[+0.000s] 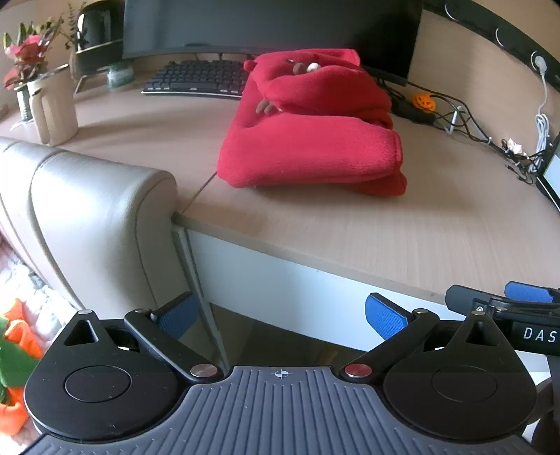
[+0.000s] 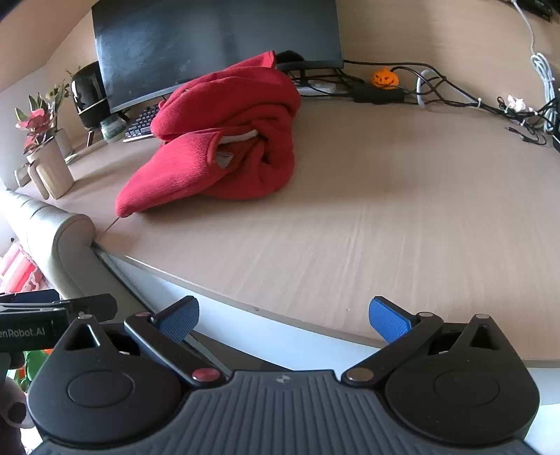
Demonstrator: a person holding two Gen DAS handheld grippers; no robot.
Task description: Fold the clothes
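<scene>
A red fleece garment lies folded in a thick bundle on the wooden desk, in front of the monitor. It also shows in the right wrist view, with a grey inner lining visible at a fold. My left gripper is open and empty, held off the desk's front edge, well short of the garment. My right gripper is open and empty, also at the desk's front edge. The right gripper's tip shows at the right of the left wrist view.
A monitor, keyboard, vase with flowers and speaker stand at the back left. Cables and an orange pumpkin figure lie at the back right. A padded grey chair back stands against the desk's left front.
</scene>
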